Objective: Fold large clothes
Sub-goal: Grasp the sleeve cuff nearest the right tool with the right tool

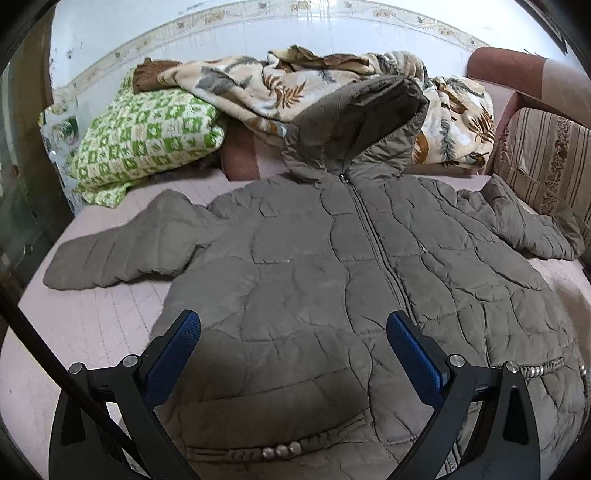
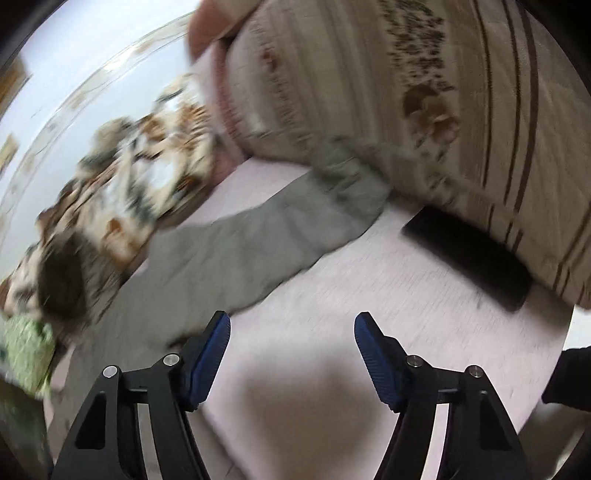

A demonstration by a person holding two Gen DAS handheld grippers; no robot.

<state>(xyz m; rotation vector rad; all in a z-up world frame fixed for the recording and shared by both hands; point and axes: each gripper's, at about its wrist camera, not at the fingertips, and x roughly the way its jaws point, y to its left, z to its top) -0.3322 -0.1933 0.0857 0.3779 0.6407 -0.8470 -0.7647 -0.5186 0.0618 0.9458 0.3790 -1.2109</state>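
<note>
Left wrist: one jacket, two sleeves.

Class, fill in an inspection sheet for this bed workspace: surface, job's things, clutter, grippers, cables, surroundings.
Surface: pink quilted bed cover, flat.
Job's things: grey-brown hooded jacket, front up, zipped, both sleeves spread out; not yet folded.
Clutter: green checked blanket and leaf-print blanket bunched behind the hood; striped cushion beside one sleeve; flat black object at the cushion's edge.
Grippers: left gripper open above the jacket's lower front, holding nothing; right gripper open above bare cover, empty.
Cables: nothing seen.
Surroundings: white tiled wall with a patterned border.
</note>
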